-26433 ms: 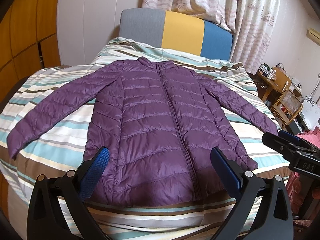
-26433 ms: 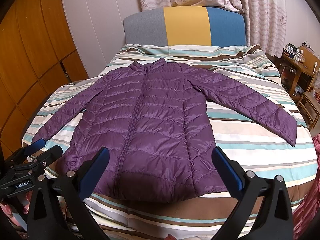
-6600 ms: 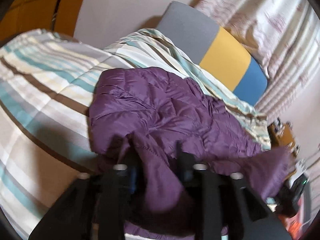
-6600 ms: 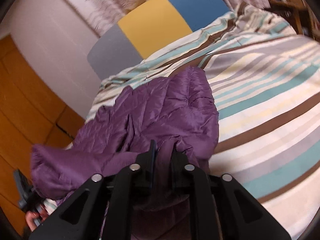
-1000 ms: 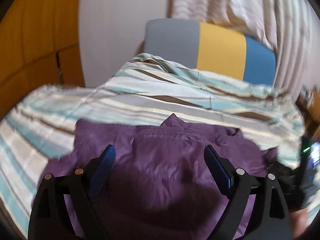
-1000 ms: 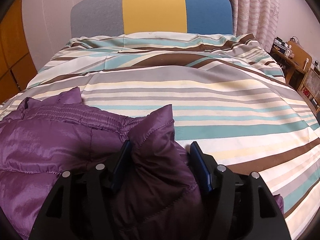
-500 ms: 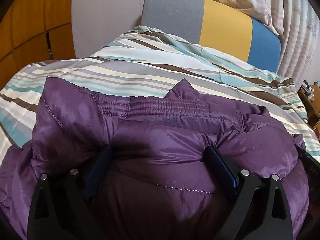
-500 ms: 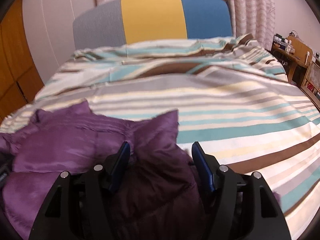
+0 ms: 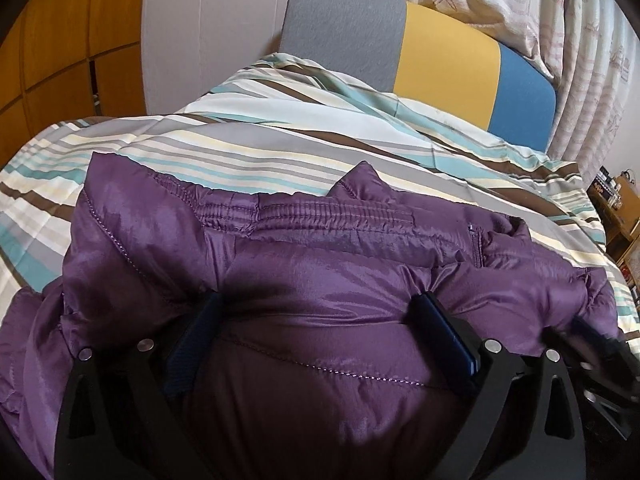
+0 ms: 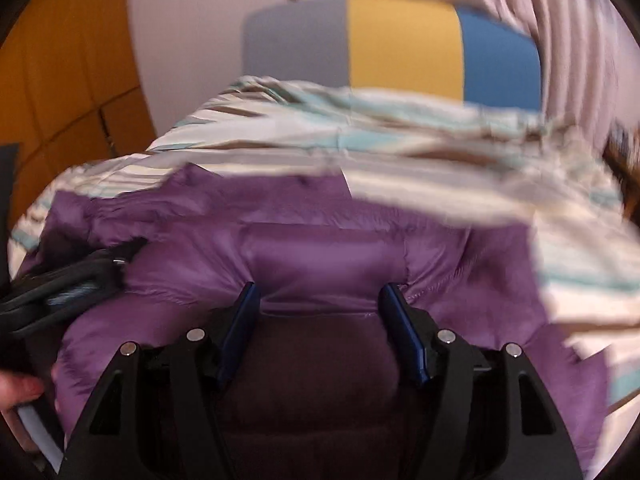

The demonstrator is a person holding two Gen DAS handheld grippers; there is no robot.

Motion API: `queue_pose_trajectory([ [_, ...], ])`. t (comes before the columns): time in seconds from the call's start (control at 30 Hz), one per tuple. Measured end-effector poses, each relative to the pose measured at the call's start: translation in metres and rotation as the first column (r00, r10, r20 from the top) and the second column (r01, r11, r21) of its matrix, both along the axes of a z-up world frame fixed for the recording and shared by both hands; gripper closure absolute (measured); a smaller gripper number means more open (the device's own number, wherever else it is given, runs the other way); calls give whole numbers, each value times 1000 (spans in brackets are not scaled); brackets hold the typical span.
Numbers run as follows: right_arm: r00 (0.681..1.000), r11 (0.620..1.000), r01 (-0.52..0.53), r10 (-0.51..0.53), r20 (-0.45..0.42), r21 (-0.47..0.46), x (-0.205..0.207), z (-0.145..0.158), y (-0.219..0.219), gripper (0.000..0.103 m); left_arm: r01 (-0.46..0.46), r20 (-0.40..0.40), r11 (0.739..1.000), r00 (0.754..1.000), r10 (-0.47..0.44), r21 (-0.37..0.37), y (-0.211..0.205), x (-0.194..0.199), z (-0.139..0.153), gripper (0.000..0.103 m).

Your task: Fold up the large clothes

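Two grippers press into one puffy purple down jacket (image 9: 320, 280) filling each frame's lower half on the striped bed (image 9: 280, 148). Left gripper (image 9: 320, 312), just opened, stands spread wide over a bulge; right gripper (image 10: 320, 300) pinches a thick fold. Light, slippery, springy: best gripped at stitched seams.

Bare striped bedspread (image 9: 280, 152) beyond jacket (image 9: 320, 280), up to headboard (image 9: 440, 52).

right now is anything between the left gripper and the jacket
Nothing visible. The left gripper is down on the purple jacket, its jaws wide apart with padding bulging up between them. Only the jacket itself lies there, on the striped bedspread.
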State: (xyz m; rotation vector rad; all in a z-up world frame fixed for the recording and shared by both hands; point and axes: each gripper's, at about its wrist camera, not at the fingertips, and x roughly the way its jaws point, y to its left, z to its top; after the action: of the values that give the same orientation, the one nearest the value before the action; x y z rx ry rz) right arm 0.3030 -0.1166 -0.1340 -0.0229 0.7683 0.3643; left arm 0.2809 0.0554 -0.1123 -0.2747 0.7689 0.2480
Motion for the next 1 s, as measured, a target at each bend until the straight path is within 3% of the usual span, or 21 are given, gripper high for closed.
queue_pose_trajectory([
  [0.2,1000,1000,1,-1,-26,-25,7,-10,5,40,6,-36,1000,999,-6,10,-3,3,2,4],
  [0.33,1000,1000,0,0,-28,-15,11,-11,4,39,30,-49,1000,998,-30,5,7,-11,19,4],
  [0.47,1000,1000,-1,1,-26,-1,10,-11,-1,39,-79,-58,994,995,83,81,39,-25,26,4],
  [0.53,1000,1000,-2,2,-24,4,8,-11,-2,38,-144,-83,988,986,148,54,65,-32,14,4],
  [0.63,1000,1000,-6,6,-19,9,7,-10,-3,38,-190,-87,974,980,180,-122,95,-38,-8,3],
  [0.77,1000,1000,-4,4,-20,7,6,-10,-4,38,-188,-116,980,977,181,-57,90,-27,-12,3],
  [1.0,1000,1000,0,1,-4,11,3,-7,-5,37,-186,-115,981,977,179,-57,91,-48,1,3],
])
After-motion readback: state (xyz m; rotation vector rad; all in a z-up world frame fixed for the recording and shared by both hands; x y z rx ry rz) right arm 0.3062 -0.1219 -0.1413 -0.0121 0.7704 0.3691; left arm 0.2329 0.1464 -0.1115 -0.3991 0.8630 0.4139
